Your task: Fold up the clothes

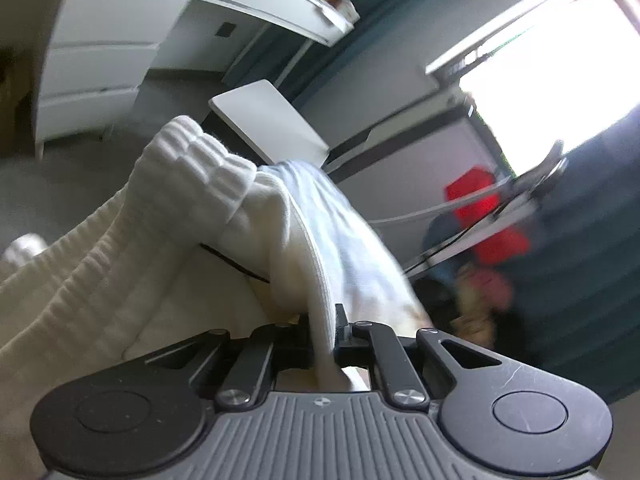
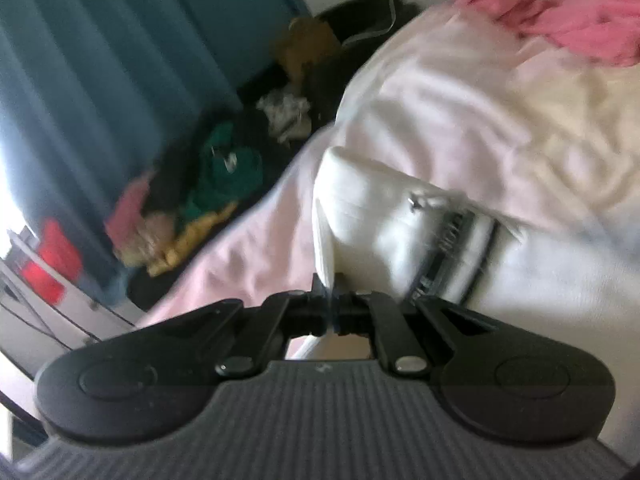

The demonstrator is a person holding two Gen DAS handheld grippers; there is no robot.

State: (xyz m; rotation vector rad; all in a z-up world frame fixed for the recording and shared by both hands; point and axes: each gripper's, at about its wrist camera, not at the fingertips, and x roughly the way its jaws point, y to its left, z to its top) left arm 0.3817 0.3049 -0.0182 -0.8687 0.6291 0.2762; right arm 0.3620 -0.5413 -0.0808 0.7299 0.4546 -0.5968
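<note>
A white garment (image 1: 240, 200) with a ribbed, gathered band hangs up in front of the left wrist camera. My left gripper (image 1: 324, 324) is shut on a fold of its edge, which runs down between the jaws. In the right wrist view the same white garment (image 2: 384, 216) shows a dark label strip. My right gripper (image 2: 330, 300) is shut on a folded corner of it, just above the bed. The view is tilted and blurred.
A pale pink sheet (image 2: 460, 92) covers the bed, with a pink cloth (image 2: 568, 20) at its far side. A heap of coloured clothes (image 2: 192, 208) lies on the floor by teal curtains (image 2: 100, 60). A white drawer unit (image 1: 96, 56), a white board (image 1: 268, 120) and a bright window (image 1: 560, 80) stand beyond.
</note>
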